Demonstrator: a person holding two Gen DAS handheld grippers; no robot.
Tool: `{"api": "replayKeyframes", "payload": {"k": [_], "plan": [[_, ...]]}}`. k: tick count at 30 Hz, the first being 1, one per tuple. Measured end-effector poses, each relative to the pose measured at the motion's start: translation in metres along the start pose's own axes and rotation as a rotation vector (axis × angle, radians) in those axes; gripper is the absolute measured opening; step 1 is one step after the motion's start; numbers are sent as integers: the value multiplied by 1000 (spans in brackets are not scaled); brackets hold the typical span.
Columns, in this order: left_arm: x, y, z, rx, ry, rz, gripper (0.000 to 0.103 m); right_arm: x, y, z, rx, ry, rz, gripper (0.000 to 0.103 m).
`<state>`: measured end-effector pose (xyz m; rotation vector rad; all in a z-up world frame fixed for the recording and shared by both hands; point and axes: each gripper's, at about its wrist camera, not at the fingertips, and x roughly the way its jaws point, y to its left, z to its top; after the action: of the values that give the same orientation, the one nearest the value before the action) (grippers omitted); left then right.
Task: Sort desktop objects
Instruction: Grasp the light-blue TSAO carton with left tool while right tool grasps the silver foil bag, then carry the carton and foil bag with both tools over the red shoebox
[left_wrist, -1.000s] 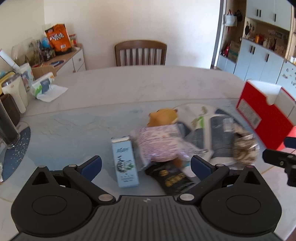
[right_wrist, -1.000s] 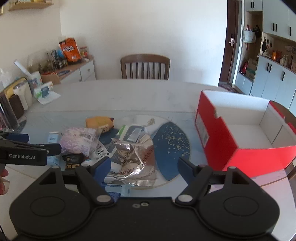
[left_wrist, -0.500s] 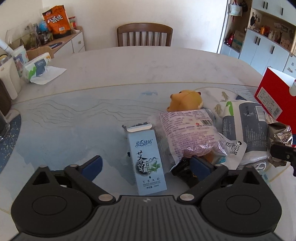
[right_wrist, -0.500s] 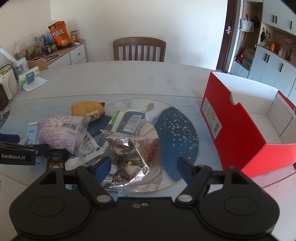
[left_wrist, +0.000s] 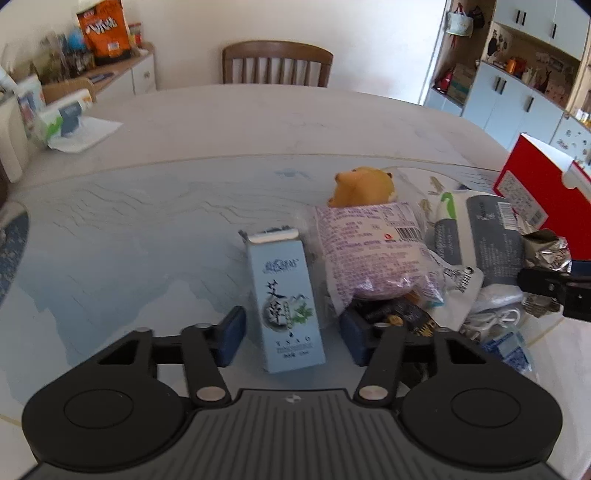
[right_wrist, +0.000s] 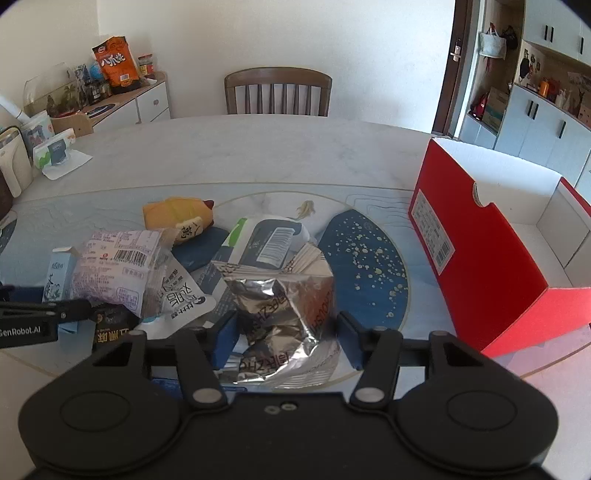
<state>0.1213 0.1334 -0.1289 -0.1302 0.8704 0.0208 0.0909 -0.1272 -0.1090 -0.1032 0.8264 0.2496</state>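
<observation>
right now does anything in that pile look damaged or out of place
The silver foil bag is crumpled and looks torn open, lying between the open right tongs. The pale blue carton lies flat with its top flap ajar, between the open left tongs. Nothing looks spilled.

Left gripper (left_wrist: 291, 338) is low and pointing forward with its jaws spread wide, one blue pad (left_wrist: 232, 341) out on each side and neither pad clearly pressing on anything between them. Right gripper (right_wrist: 286, 338) looks about the same, level and facing forward, jaws apart with the pads (right_wrist: 223, 341) standing off to either side of the gap. From the right wrist view you can see the left one's black finger poking in from the left edge, so the two are working side by side and fairly close together.
</observation>
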Motion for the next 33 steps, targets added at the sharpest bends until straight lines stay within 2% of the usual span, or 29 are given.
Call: {"api": "replayKeyframes", "payload": {"k": [5, 11, 19, 25, 33], "plan": [[-3, 0, -11, 45, 33, -16, 36, -1, 0, 1, 6, 3, -16, 52], [-5, 5, -13, 48, 27, -24, 30, -2, 0, 0, 15, 6, -36, 46], [-11, 4, -17, 60, 6, -18, 29, -10, -3, 0, 20, 8, -71, 38], [-23, 7, -20, 46, -13, -15, 29, -21, -5, 0, 8, 3, -97, 38], [-49, -1, -17, 49, -57, 12, 29, -43, -17, 6, 6, -21, -81, 38]]}}
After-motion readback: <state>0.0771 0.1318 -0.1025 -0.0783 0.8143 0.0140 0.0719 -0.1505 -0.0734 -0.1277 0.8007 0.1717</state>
